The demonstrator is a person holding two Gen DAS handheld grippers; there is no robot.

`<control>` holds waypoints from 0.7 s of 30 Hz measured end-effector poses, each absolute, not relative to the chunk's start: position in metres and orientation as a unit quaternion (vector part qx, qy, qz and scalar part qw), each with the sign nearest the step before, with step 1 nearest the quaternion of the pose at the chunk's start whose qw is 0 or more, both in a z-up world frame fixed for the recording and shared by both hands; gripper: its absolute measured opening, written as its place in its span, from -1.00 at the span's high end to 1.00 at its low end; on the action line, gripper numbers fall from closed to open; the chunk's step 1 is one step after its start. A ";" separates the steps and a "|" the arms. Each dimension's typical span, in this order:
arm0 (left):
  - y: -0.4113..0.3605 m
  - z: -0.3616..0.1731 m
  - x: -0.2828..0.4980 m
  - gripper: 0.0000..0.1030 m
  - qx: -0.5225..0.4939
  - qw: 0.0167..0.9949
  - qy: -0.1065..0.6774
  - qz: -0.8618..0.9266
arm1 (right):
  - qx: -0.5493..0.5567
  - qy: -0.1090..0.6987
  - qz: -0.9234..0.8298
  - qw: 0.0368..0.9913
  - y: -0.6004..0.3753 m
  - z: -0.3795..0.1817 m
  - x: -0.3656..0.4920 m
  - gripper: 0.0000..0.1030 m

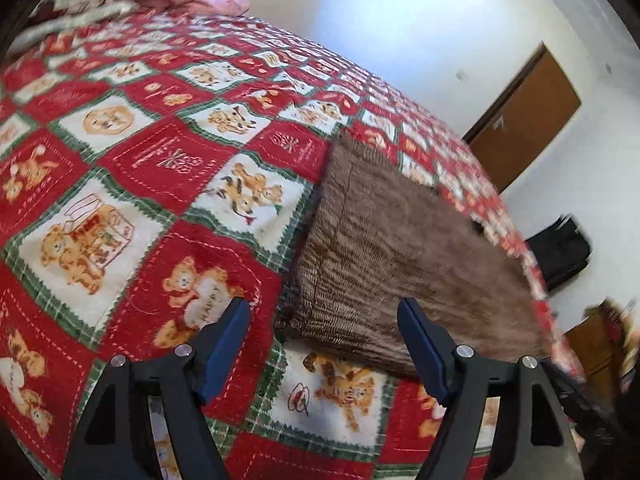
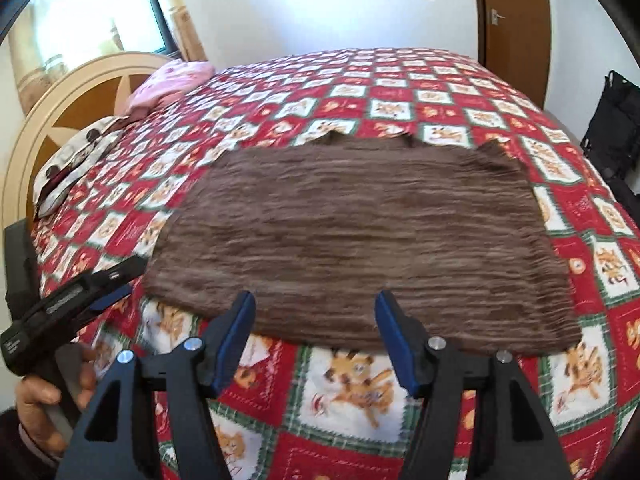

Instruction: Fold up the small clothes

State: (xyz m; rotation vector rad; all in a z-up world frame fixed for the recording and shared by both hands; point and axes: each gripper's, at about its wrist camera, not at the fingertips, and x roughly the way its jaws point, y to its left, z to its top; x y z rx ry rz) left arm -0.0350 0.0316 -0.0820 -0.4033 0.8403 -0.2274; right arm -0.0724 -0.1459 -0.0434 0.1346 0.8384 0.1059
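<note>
Two grippers hang above the near hem of the brown top (image 2: 352, 232), which lies flat on the checked bedspread (image 2: 400, 80). Left gripper (image 1: 324, 312) and right gripper (image 2: 316, 304) stand open, empty. Grabbing bedspread along with hem could drag both. Its long axis runs sideways, neckline facing away.

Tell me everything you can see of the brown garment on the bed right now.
The brown garment is a ribbed, knit-looking piece, streaked light and dark, lying spread flat on the red teddy-bear quilt. It widens toward the near hem; the far edge shows small raised corners. No fold shows. Neither gripper touches it: the right gripper hovers open over the near hem, the left gripper open by a near corner.
</note>
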 end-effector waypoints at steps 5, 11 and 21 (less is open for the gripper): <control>0.028 -0.086 -0.038 -0.48 -0.231 0.879 0.402 -0.108 | 0.079 0.411 0.037 0.907 -0.156 -0.048 -0.079 -0.27; 0.037 -0.089 -0.043 -0.49 -0.312 0.841 0.430 -0.098 | 0.107 0.406 0.030 0.907 -0.167 -0.045 -0.081 -0.27; 0.054 -0.088 -0.039 -0.36 -0.376 0.829 0.407 -0.075 | 0.089 0.401 0.046 0.911 -0.156 -0.041 -0.080 -0.27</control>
